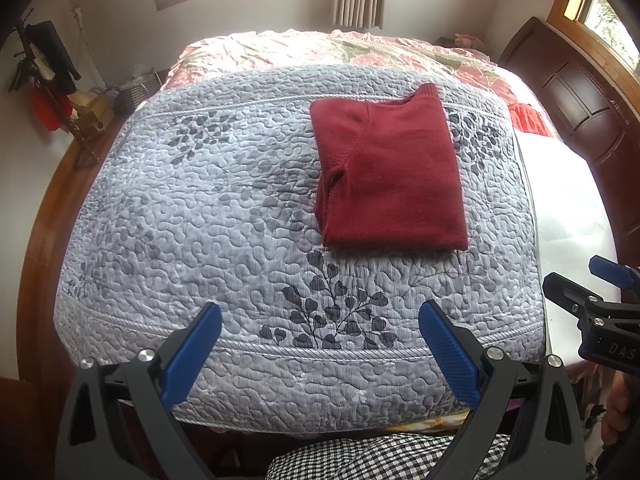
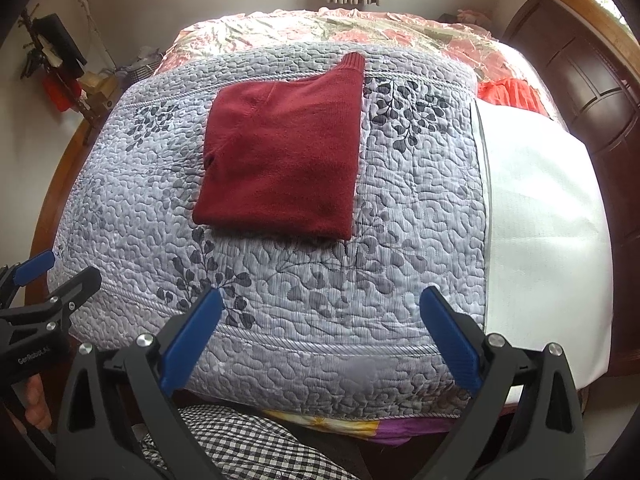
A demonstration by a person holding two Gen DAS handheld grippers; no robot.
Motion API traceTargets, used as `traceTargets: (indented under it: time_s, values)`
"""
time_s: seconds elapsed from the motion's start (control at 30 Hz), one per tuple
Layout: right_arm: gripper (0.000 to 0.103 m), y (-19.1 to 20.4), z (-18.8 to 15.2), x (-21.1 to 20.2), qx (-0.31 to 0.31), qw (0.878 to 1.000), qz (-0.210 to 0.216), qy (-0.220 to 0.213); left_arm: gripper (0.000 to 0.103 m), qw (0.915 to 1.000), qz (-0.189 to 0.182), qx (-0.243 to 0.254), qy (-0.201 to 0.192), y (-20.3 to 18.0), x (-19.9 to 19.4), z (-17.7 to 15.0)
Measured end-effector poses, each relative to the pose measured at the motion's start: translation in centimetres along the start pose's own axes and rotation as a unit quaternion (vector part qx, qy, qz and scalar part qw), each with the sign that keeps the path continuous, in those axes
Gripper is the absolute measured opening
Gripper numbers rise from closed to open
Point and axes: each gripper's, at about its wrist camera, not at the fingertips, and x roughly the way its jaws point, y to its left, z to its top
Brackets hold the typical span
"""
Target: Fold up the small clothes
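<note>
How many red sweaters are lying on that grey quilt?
1. The folded red sweater lies on the grey quilt, toward its far right side, ahead of both open grippers. Nothing seems hidden beneath it, though I cannot be sure.

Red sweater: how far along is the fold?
Done: the red sweater lies on the grey quilt as a compact rectangle, sleeves tucked in, a ribbed cuff or collar poking past the far edge. In hand: nothing; left gripper and right gripper are open, short of it. Left: maybe tucking that ribbed bit.
</note>
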Motion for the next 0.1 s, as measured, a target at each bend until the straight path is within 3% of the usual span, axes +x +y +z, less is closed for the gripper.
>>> traceTargets:
  time_s: [0.1]
  values:
    - [0.099,-0.08,-0.04,0.2,0.002,1.0,-0.002,0.002,0.099,1.0,-0.001,0.0,0.001,-0.01,0.08,0.07]
